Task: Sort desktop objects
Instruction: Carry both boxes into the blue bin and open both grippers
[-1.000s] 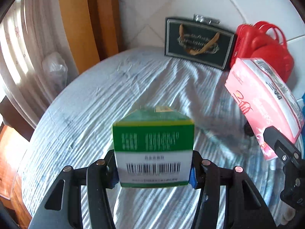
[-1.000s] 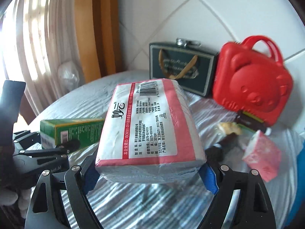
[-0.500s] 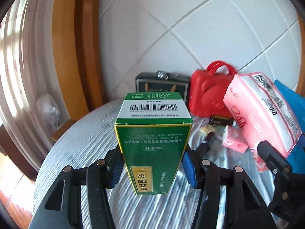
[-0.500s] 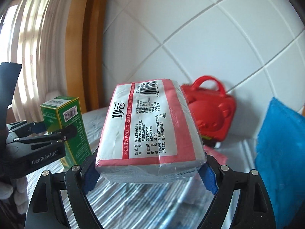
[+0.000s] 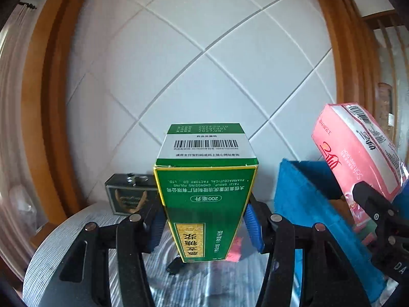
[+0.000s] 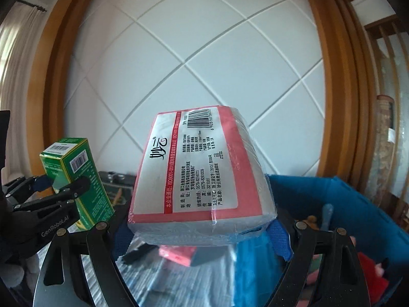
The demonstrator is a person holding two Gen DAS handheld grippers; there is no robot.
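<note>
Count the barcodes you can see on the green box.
2. One on the green box's upturned end flap, one on its side panel facing the right wrist camera, above the left gripper. Hidden faces may carry more.

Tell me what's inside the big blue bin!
In the right wrist view the blue bin shows something red, some pink bits, and a blue-grey stick-like thing. The pink tissue pack and black jaws cover the rest.

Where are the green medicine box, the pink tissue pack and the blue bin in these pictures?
green medicine box (image 5: 207,204): left wrist view, front green face.
pink tissue pack (image 6: 199,168): right wrist view, white printed label.
blue bin (image 6: 358,204): right wrist view, inner back wall.
</note>
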